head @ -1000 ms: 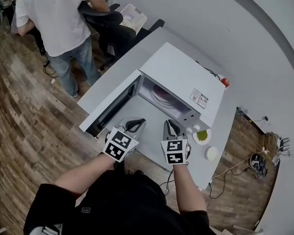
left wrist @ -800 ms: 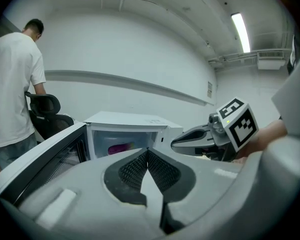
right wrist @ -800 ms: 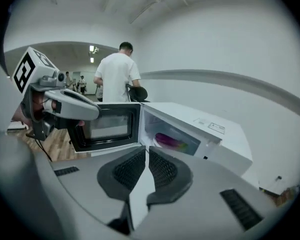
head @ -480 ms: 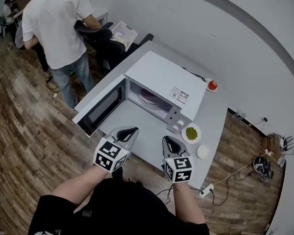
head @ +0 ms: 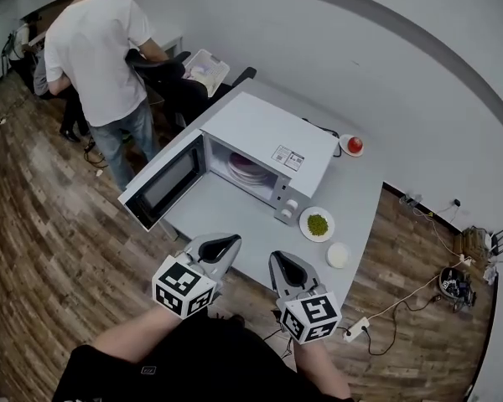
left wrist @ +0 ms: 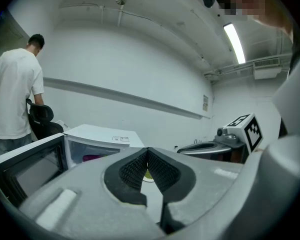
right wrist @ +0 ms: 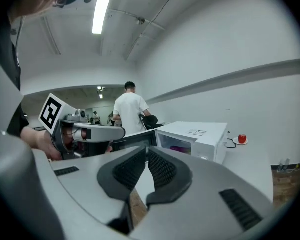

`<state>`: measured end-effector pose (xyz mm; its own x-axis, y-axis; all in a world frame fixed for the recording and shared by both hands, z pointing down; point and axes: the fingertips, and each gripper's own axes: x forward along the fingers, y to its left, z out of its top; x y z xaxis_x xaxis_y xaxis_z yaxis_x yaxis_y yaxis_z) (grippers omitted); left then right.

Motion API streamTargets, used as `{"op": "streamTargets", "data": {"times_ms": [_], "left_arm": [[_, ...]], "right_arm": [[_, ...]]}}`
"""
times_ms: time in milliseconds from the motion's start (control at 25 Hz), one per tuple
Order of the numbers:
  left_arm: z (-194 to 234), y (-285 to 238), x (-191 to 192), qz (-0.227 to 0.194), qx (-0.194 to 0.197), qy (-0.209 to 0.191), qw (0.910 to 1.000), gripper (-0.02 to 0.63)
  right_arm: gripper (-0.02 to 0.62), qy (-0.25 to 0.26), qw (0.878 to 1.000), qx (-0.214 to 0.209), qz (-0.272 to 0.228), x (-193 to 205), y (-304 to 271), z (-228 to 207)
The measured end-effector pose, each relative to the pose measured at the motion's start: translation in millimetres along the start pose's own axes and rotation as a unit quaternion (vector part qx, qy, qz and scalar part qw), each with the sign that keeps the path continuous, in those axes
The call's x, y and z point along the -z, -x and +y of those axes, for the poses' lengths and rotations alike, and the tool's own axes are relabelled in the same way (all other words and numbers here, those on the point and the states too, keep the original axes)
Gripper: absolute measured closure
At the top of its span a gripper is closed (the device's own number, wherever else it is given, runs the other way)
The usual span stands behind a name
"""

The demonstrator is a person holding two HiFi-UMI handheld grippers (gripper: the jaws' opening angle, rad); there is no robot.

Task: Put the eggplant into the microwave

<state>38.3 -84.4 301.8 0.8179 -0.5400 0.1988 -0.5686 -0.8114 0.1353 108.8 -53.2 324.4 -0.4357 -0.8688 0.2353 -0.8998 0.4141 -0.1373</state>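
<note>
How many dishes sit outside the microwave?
3: a plate of green food beside the microwave, a white dish nearer the front edge, a saucer holding something red by the wall. None looks hidden.

No legible text in your views. Sticker (head: 287, 157) on microwave (head: 268, 128) top: print plus red mark, too small to read. Left cube (head: 183, 285) on your left gripper (head: 225, 241) and right cube (head: 313, 316) on right gripper (head: 282, 264): black-white square patterns, no letters. Small plaque (left wrist: 205, 103) on wall (left wrist: 140, 79), possibly notice, unreadable.
</note>
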Motion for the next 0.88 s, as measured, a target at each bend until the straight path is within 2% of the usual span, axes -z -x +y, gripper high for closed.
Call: {"op": "streamTargets", "data": {"times_ms": [280,480,680,880], "left_arm": [[-16,32,-12,-0.005,0.026,-0.038,0.9989,0.598],[-2,48,-13,-0.007,0.015,-0.072,0.9973,0.598],[10,53,-11,-0.009,0.022,-0.057,0.9981,0.598],[22,56,-16,-0.01,0.028,-0.051,0.9983,0.598]], "right_arm": [[0.578,-0.019,0.999,-0.014,-0.034,-13,34,23],[0.581,0.013,0.999,0.002,-0.03,-13,29,37],[0.581,-0.009,0.999,-0.008,-0.035,-14,18,47],[0.581,-0.006,0.999,-0.014,-0.044,-21,8,54]]}}
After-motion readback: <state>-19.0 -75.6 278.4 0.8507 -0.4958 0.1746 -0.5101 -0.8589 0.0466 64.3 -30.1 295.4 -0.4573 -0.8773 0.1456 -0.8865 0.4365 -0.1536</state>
